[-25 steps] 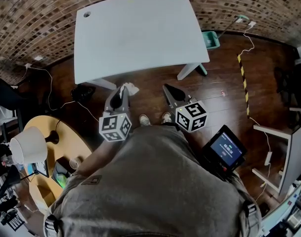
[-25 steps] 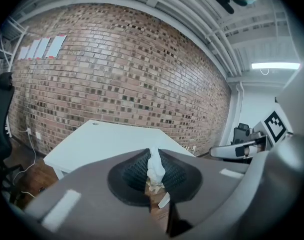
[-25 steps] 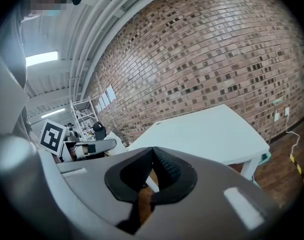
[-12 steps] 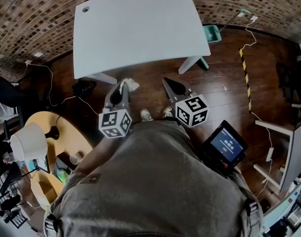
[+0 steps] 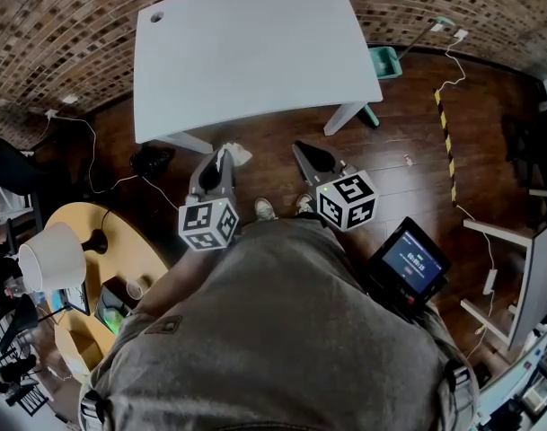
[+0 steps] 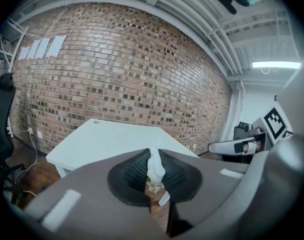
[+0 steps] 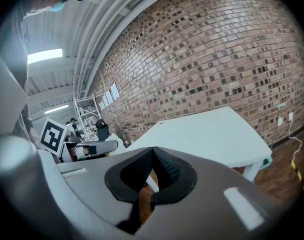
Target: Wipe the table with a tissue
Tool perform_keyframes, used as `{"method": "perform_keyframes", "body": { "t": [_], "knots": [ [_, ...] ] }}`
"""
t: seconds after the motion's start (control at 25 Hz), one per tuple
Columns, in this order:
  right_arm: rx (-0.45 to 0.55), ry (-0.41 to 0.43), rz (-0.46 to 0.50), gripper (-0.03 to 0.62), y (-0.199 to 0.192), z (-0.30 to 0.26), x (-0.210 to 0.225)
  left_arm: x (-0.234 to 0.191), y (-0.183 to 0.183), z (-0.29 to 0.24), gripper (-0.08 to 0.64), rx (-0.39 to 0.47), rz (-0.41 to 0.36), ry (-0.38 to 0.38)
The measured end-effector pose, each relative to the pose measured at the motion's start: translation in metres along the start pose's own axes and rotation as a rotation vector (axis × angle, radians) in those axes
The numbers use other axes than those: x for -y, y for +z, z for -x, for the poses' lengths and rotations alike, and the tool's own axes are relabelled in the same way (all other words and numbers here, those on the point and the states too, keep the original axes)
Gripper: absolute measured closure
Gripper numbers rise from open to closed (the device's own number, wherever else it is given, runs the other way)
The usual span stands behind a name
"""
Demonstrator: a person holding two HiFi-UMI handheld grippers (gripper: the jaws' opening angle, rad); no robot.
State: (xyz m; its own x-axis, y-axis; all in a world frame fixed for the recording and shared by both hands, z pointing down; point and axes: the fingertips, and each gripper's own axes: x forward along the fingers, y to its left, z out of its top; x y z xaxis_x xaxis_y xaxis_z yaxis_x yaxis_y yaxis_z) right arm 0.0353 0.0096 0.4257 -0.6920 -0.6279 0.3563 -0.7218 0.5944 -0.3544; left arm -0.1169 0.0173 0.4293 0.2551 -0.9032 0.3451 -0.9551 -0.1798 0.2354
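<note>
Tissue [image 6: 154, 168] in left hand-held gripper [image 6: 152, 155], jaws clamped

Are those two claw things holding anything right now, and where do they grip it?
The left gripper pinches a crumpled white tissue between its jaw tips, some sticking out beyond. The right gripper is shut, empty.

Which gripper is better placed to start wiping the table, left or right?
Left. The left gripper pinches the tissue between its fingers and faces the white table. The right gripper is shut on nothing. Neither is over the tabletop yet.
</note>
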Motion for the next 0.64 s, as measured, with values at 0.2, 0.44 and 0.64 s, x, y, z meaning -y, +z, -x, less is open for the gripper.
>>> {"method": "perform_keyframes", "body": {
  "t": [0.2, 0.44, 0.64],
  "knots": [
    [-0.001, 0.006, 0.007, 0.58, 0.0015, -0.0011, -0.0025, -0.0014, -0.0001, 0.0018, 0.534, 0.002, 0.0, 0.003],
    [-0.007, 0.014, 0.01, 0.58, 0.0029, -0.0028, -0.0072, -0.0021, 0.0013, 0.0032, 0.534, 0.0, 0.004, 0.002],
    [-0.005, 0.018, 0.01, 0.58, 0.0038, -0.003, -0.0082, -0.001, 0.0013, 0.0032, 0.534, -0.002, 0.007, 0.003]
  ]
}}
